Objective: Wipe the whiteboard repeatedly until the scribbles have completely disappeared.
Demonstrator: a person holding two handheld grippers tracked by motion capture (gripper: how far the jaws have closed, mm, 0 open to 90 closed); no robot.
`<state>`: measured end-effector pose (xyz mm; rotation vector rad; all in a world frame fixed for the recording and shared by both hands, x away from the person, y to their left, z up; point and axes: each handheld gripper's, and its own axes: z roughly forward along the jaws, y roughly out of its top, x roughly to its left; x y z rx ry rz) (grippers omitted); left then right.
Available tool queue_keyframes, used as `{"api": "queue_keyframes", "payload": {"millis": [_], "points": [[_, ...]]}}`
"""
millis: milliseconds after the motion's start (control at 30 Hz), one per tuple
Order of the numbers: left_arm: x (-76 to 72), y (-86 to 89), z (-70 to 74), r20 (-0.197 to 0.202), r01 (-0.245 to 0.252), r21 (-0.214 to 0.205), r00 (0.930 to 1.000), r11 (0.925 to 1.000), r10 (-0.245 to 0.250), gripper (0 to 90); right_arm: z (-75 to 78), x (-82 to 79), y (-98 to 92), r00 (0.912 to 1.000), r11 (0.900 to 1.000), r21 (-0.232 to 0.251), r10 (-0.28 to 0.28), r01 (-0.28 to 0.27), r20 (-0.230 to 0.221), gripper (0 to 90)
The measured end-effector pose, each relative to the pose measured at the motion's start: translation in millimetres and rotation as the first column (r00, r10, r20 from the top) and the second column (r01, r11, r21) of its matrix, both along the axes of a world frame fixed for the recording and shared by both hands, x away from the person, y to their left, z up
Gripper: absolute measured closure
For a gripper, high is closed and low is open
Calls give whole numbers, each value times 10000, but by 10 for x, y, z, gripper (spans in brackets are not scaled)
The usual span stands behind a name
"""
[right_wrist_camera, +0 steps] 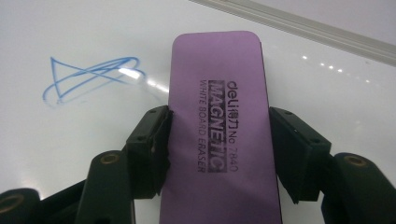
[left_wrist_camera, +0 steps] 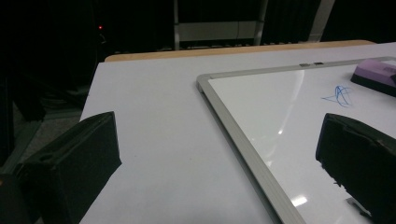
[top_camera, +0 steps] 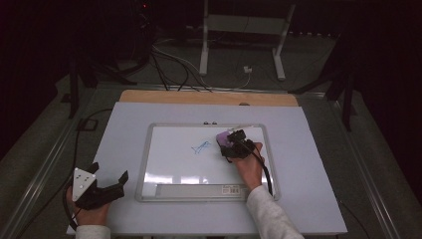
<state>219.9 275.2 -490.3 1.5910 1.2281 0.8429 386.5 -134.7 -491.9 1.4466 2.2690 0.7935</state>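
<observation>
A whiteboard (top_camera: 164,149) lies on the white table (top_camera: 124,129). On the whiteboard, just right of a blue scribble (top_camera: 201,147), the right gripper (top_camera: 232,144) clamps a purple eraser (right_wrist_camera: 219,116) by its long sides. The left gripper (top_camera: 107,172), jaws apart and empty, rests off the whiteboard's left edge.

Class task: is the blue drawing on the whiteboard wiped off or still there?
Still there: the blue drawing looks whole, with the purple eraser beside it.

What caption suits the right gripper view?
Right gripper clamps a purple whiteboard eraser beside a blue scribble on the whiteboard.
</observation>
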Motion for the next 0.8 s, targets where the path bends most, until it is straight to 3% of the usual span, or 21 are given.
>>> {"api": "queue_keyframes", "payload": {"millis": [67,167,300,400,467,600,700,733,800], "points": [[4,-7,-2,-8,18,23,10000,10000,-18,6,-5,2,60,9995,9992,346,201,-193,-230,414],[9,-15,-3,-12,21,30,10000,10000,-21,6,-10,-53,248,9965,9959,424,803,-793,-224,413],[4,-6,0,6,19,15,10000,10000,-19,6,-6,-158,513,9783,9779,530,2041,-2022,-344,414],[-2,9,2,30,-24,-21,10000,10000,24,6,-4,-161,568,9728,9725,543,2288,-2266,-374,413],[-7,17,4,34,-32,-39,10000,10000,32,6,-7,-125,520,9807,9804,392,1942,-1932,-235,414],[-5,20,1,12,-51,-53,10000,10000,51,6,-7,-2,319,9985,9984,152,545,-544,-61,414],[4,7,-3,-5,-50,-51,10000,10000,50,6,-8,70,203,9988,9988,42,-479,478,44,414],[6,3,-3,-18,-29,-38,10000,10000,29,6,-8,82,200,9981,9980,158,-615,616,-48,414],[7,-5,-2,-12,5,1,10000,10000,-5,6,-6,64,270,9989,9989,-174,-437,440,180,414]]}}
